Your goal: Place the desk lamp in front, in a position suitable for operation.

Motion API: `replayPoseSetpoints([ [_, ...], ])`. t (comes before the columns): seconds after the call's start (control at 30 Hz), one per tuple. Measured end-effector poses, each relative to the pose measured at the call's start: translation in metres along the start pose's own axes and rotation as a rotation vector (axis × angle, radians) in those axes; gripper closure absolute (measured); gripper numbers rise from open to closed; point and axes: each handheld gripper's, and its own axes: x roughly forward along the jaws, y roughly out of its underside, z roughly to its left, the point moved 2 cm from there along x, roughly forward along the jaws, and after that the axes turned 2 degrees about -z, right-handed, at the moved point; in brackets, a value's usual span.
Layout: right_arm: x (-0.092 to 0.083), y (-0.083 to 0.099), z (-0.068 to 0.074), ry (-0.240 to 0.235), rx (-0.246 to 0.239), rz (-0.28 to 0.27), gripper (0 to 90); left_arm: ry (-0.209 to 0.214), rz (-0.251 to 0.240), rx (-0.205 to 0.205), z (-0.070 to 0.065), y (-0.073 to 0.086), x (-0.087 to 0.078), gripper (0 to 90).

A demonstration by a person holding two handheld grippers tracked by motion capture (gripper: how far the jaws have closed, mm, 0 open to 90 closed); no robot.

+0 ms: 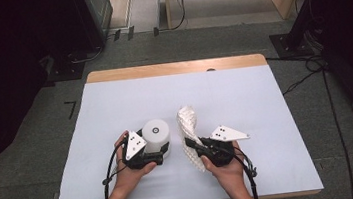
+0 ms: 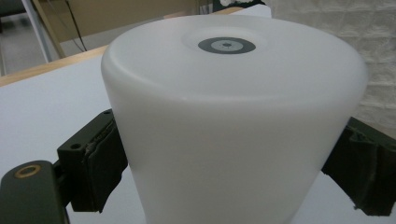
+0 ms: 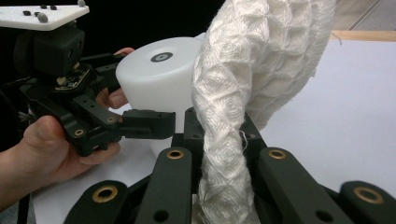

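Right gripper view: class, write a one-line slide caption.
Right hand-held gripper pinches a white waffle-weave cloth beside a white cylinder clamped by the left hand-held gripper.

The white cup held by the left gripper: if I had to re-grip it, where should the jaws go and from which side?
Grip the white cup low on its smooth side wall, from the person's side, level with the table, as the left gripper does now. It stands upside down, closed base up, so no rim is free to pinch. The wall widens downward, making a higher hold likelier to slip.
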Motion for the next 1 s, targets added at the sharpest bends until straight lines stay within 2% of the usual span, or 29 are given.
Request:
replayPoseSetpoints([
  [0.07,0.0,0.0,-0.001,0.002,-0.003,-0.003,80.4,-0.001,0.001,-0.003,0.001,0.001,-0.001,8.4],
  [0.13,0.0,0.001,-0.002,0.003,0.001,0.001,80.4,-0.022,0.002,-0.025,0.001,0.002,-0.003,5.4],
  [0.23,0.001,0.002,-0.003,0.004,0.002,0.003,80.4,-0.071,-0.03,-0.067,-0.006,0.001,-0.006,4.6],
  [0.37,0.003,0.004,-0.005,0.006,0.008,0.01,80.4,-0.185,-0.009,-0.064,-0.019,0.0,0.001,4.1],
  [0.43,0.003,0.004,-0.004,0.005,0.01,0.011,80.4,-0.216,0.001,-0.078,-0.019,-0.001,0.003,5.5],
  [0.47,0.004,0.006,-0.004,0.005,0.011,0.016,80.4,-0.211,0.003,-0.083,-0.018,-0.001,0.003,7.1],
  [0.53,0.007,0.008,-0.003,0.002,0.01,0.027,80.4,-0.183,-0.005,-0.086,-0.016,-0.001,0.002,8.5],
  [0.6,0.01,0.01,-0.002,-0.004,0.006,0.036,80.4,-0.135,-0.005,-0.098,-0.012,-0.002,0.001,8.8],
  [0.63,0.011,0.011,-0.001,-0.004,0.003,0.039,80.4,-0.093,-0.012,-0.119,-0.008,-0.002,-0.001,8.8],
  [0.67,0.012,0.012,0.0,-0.007,0.003,0.043,80.4,-0.029,-0.034,-0.162,-0.002,-0.004,-0.004,8.8],
  [0.7,0.014,0.014,0.003,-0.015,-0.002,0.053,80.4,0.067,-0.078,-0.214,0.006,-0.007,-0.009,8.9],
  [0.73,0.014,0.014,0.003,-0.015,-0.002,0.053,80.4,0.067,-0.078,-0.214,0.006,-0.007,-0.009,8.9],
  [0.77,0.015,0.015,0.004,-0.017,0.0,0.055,80.4,0.12,-0.1,-0.232,0.009,-0.01,-0.012,8.9],
  [0.8,0.017,0.015,0.006,-0.021,-0.007,0.06,80.3,0.151,-0.105,-0.238,0.011,-0.012,-0.013,8.9],
  [0.83,0.019,0.017,0.008,-0.031,-0.01,0.065,80.4,0.206,-0.124,-0.241,0.012,-0.015,-0.016,8.9],
  [1.0,0.021,0.017,0.016,-0.052,-0.031,0.071,80.3,0.238,-0.114,-0.229,0.011,-0.017,-0.017,8.9],
])
